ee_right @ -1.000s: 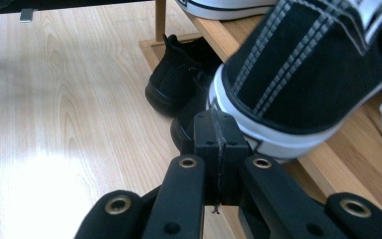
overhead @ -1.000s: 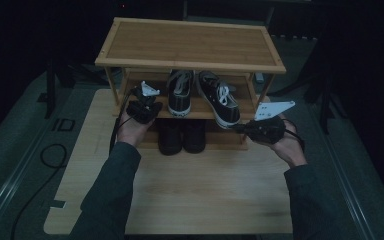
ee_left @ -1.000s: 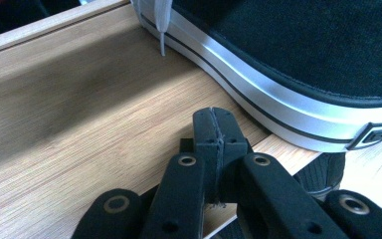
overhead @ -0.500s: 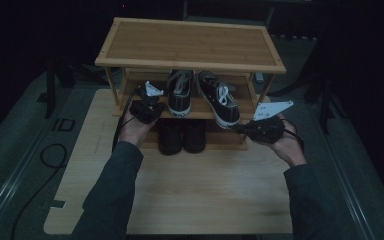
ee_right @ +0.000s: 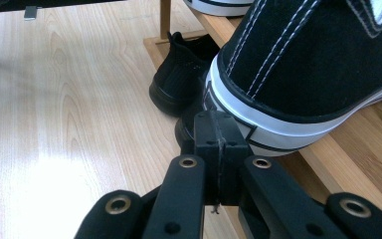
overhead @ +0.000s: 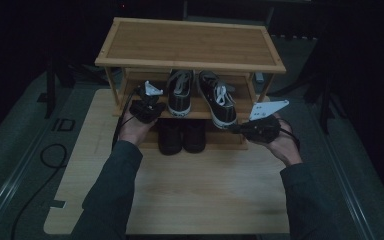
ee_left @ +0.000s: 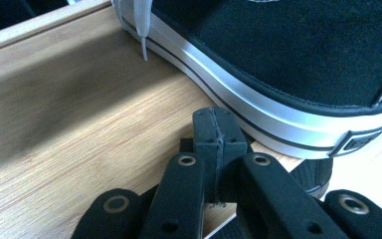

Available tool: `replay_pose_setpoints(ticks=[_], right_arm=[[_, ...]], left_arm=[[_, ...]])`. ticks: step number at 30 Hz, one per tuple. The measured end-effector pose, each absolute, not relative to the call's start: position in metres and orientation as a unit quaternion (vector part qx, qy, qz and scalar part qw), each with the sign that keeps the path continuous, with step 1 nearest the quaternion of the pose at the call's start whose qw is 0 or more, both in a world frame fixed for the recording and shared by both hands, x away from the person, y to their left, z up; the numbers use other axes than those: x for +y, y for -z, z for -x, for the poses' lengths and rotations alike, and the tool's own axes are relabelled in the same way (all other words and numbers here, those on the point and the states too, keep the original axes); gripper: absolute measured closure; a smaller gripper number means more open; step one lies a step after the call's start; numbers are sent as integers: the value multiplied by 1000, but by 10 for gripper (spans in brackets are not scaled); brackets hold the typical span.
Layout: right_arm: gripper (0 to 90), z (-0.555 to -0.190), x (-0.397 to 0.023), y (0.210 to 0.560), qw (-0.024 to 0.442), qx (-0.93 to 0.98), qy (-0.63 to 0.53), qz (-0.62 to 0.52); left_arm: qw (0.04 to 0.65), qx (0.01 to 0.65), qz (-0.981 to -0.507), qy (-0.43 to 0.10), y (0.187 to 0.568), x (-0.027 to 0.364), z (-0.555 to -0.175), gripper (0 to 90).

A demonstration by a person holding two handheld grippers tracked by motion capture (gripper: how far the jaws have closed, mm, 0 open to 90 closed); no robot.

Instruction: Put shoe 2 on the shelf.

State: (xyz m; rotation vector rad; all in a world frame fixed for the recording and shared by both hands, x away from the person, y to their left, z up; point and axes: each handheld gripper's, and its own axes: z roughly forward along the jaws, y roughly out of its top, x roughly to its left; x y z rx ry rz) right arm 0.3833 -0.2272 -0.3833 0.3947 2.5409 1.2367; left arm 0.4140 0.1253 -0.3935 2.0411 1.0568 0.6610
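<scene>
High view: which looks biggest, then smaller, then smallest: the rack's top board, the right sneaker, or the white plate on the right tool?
1. Top board, by far the biggest.
2. Right sneaker.
3. White plate, a bit smaller than the sneaker; it sits closer to the camera, so that gap is unsure.

A: We have both forearms stretched forward, left gripper (overhead: 147,107) jaws pressed together, nothing between.
B: Right gripper (overhead: 240,129) same, jaws together, pointing toward our left.
</scene>
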Motion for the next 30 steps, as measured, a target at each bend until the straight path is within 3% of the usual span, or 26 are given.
replay_pose_setpoints(ticks=[30], right_arm=[[900,-386,-203,388,172,881,-424,-119]], left_arm=[[377,413,-789,-254,396,127,-413,900]])
